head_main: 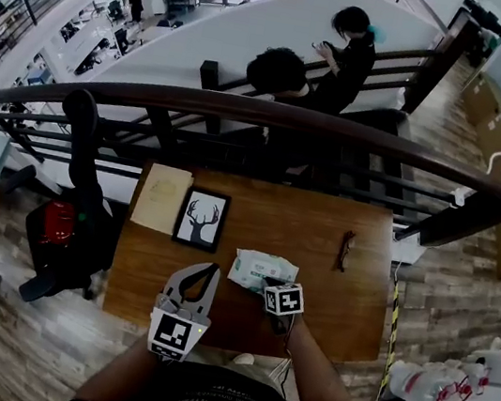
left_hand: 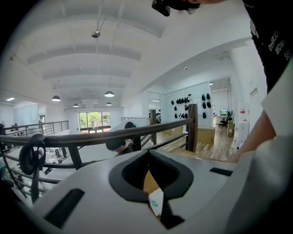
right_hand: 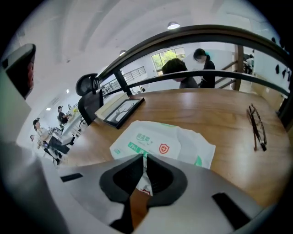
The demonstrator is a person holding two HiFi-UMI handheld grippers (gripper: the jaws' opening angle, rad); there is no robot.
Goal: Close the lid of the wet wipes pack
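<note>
The wet wipes pack [head_main: 258, 268], white with green print, lies flat near the front middle of the wooden table [head_main: 323, 218]. My right gripper [head_main: 268, 287] comes down on its near right edge. In the right gripper view, the jaws [right_hand: 144, 159] stand almost together, with a thin white fold of the pack [right_hand: 158, 142] pinched between the tips. I cannot tell whether that fold is the lid. My left gripper [head_main: 211, 270] hangs left of the pack and clear of it. Its tips [left_hand: 149, 153] meet with nothing held, and a corner of the pack [left_hand: 156, 201] shows below them.
A framed deer picture [head_main: 201, 218] and a tan folder [head_main: 162, 196] lie at the table's far left. Glasses [head_main: 346, 250] rest at the far right. A dark railing [head_main: 246, 110] runs behind the table, with two people beyond it. A black chair [head_main: 70, 227] stands left.
</note>
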